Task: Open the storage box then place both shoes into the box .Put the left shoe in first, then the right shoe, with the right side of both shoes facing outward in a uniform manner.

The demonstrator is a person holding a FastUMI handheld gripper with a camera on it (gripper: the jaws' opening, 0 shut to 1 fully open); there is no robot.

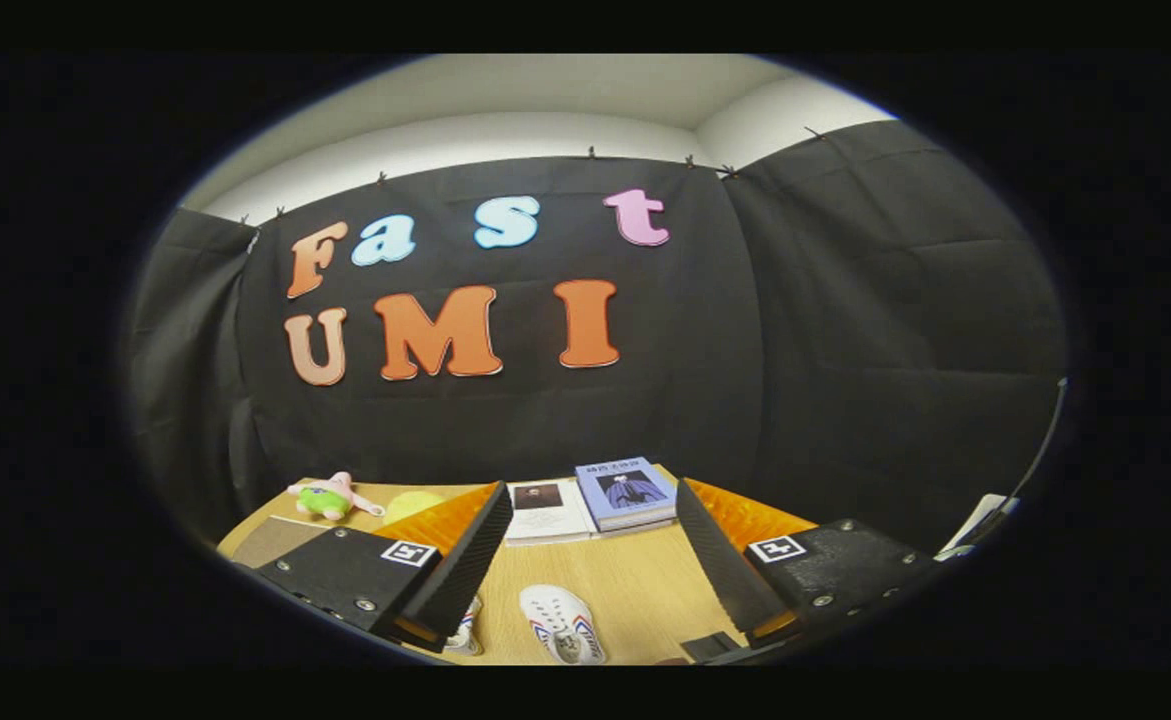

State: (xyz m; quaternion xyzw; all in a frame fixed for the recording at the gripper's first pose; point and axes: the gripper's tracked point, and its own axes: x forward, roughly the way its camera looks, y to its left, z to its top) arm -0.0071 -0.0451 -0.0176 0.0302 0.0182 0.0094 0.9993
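Observation:
My gripper [595,500] stands open and high above a wooden table [635,580], with nothing between its fingers. Far below, between the fingers, lies a white shoe [563,624] with red and blue stripes, toe pointing away from me. A second white shoe [465,628] peeks out from under the left finger [465,560], mostly hidden by it.
Beyond the fingers, at the table's far edge, lie a blue book [627,492] and a white book [543,510] side by side. A pink and green plush toy [330,497] and a yellow-green ball [413,503] sit further left. A brown mat [275,540] lies by the left finger.

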